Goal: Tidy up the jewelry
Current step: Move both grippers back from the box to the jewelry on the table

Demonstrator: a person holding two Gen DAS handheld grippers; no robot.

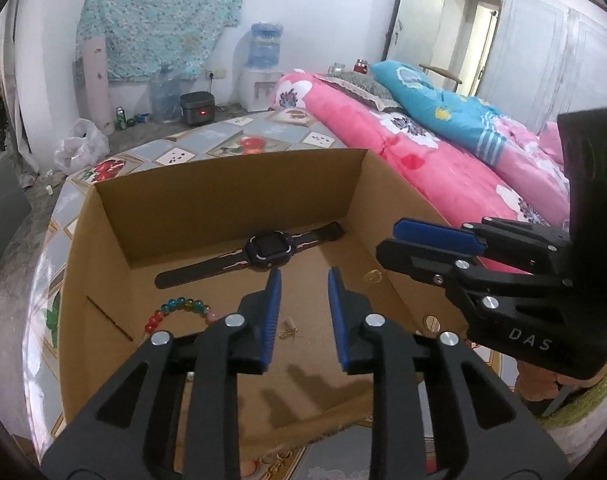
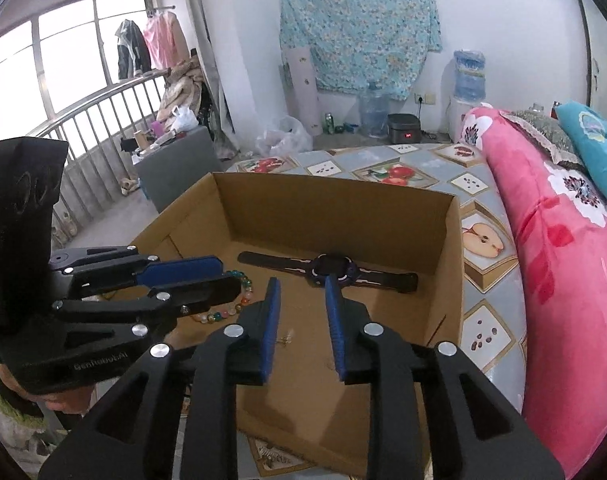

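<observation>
Both grippers, left (image 1: pixel 304 276) and right (image 2: pixel 302 282), parted and empty over box (image 1: pixel 239 196); watch (image 1: pixel 269 249) at 12 o'clock, beads (image 1: pixel 175 312) at 9.

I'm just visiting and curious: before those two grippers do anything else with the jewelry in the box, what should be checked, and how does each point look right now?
1. Left gripper empty, jaws apart: ok.
2. Right gripper empty, jaws apart: ok.
3. Watch lies flat inside the cardboard box: ok.
4. Bead bracelet inside the box: ok.
5. Small gold earring on the box floor, reachable: ok.
6. Any jewelry outside the box: cannot tell.
</observation>
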